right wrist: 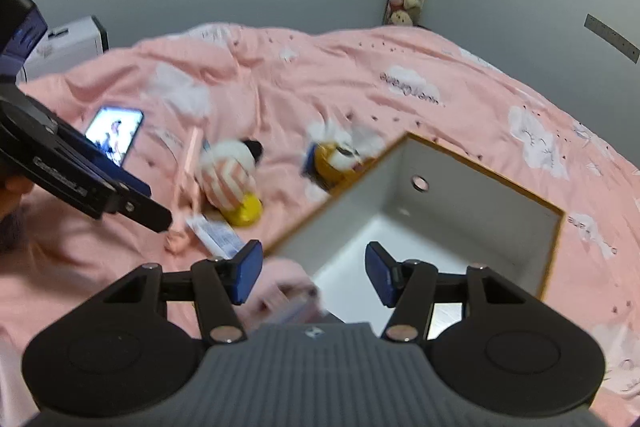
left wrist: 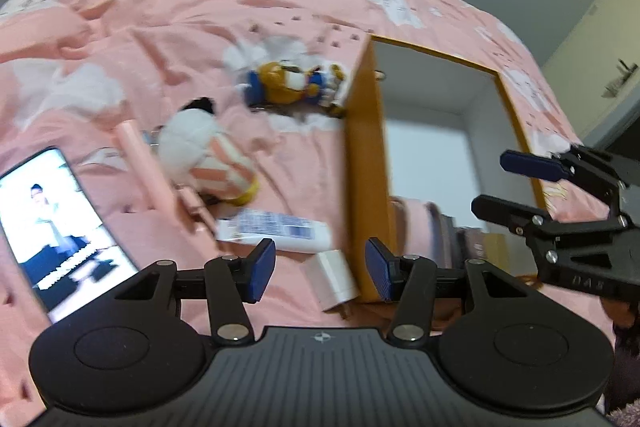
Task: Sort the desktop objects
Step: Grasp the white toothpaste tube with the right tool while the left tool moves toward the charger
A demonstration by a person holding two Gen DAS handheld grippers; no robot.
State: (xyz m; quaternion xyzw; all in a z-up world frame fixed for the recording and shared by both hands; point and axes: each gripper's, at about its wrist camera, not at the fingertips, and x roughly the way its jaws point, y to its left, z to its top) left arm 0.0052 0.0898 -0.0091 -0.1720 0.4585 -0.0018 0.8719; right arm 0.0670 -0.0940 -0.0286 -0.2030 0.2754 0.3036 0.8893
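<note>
Pink cloud-print quilt, orange-rimmed box

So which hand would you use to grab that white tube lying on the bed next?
Probably the left. The left gripper hangs open just short of the white tube, which lies outside the box. The right gripper, also open and empty, sits over the box's near corner, with the tube off to its left.

My left gripper hangs tilted downward beside the box, jaws apart, empty. My right gripper hovers over the box's near corner, jaws apart, empty.
</note>
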